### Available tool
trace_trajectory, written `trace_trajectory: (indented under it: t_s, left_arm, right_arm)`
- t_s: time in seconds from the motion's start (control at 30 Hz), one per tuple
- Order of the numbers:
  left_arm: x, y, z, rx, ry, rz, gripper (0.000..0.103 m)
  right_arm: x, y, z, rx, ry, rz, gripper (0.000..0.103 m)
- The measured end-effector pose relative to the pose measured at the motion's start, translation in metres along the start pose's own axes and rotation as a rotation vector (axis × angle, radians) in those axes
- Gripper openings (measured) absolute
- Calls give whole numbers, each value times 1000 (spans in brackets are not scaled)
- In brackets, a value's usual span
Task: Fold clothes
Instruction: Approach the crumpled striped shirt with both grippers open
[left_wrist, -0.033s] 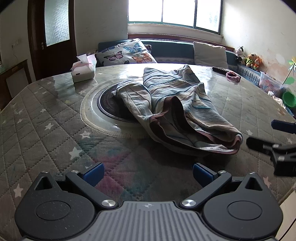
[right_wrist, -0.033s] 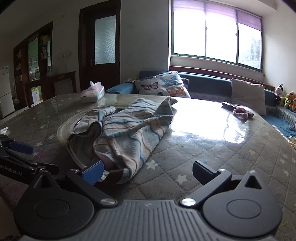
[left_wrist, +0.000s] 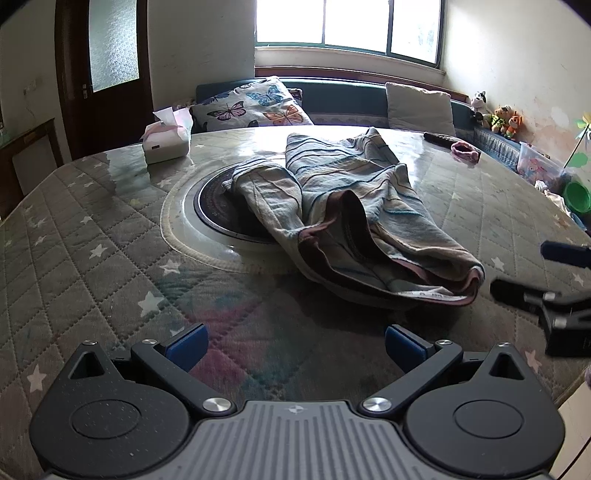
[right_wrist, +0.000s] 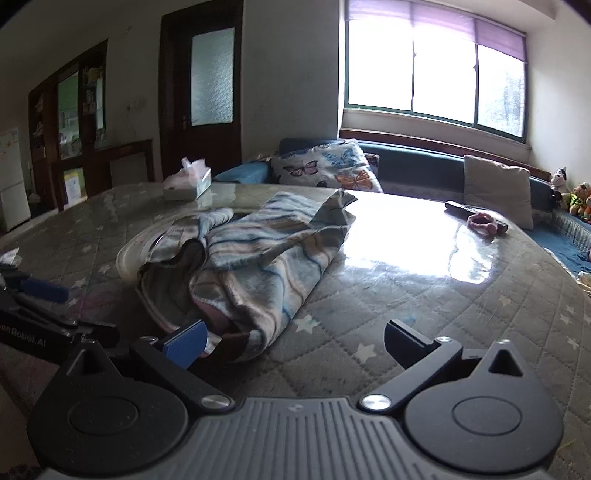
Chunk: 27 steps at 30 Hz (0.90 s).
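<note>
Both grippers, left (left_wrist: 293, 343) and right (right_wrist: 295, 339), spread fingers empty; the left's side reads "enRobot.AI".

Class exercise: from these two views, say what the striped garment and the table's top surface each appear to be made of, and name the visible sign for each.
Striped garment: looks like soft, matte fleece or brushed knit; it slumps in thick, rounded folds with a fuzzy nap. Table top: a quilted, star-printed fabric, seemingly under a clear glossy sheet, glass or plastic, since it mirrors the window sharply.
</note>
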<state>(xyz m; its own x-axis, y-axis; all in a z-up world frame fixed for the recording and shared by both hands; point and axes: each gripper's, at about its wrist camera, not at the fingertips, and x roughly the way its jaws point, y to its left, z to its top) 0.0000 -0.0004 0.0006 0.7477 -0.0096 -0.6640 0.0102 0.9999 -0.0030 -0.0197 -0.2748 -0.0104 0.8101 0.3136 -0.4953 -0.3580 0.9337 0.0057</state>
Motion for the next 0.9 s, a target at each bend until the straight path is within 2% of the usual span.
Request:
trace_trajectory:
  t_s: [0.23,0.33,0.47,0.67,0.73,0.8,0.9]
  left_arm:
    - [1,0,-5,-7,9,-1,103]
    - [1,3,-7,-10,13,1,103]
    - [-1,-2,-7,-9,25,14,103]
    - [2,-2,-7,-10,39,28,103]
    - [2,-2,-7,-9,40,31,103]
    - [2,-1,-8,-9,41,34,103]
    - [3,0,-8,-14,44,38,103]
  right_arm:
    - [6,-24,0,43,15,-11,103]
    - [4,9,-15,-11,32,-51,103]
    - [-11,31,-35,3,46,-78,103]
    - [8,14,-21,27,110,-66,103]
    - [13,19,-28,18,126,-67,103]
    - [18,10,-8,3,177,-38,103]
    - [18,13,-10,-1,197,-33,103]
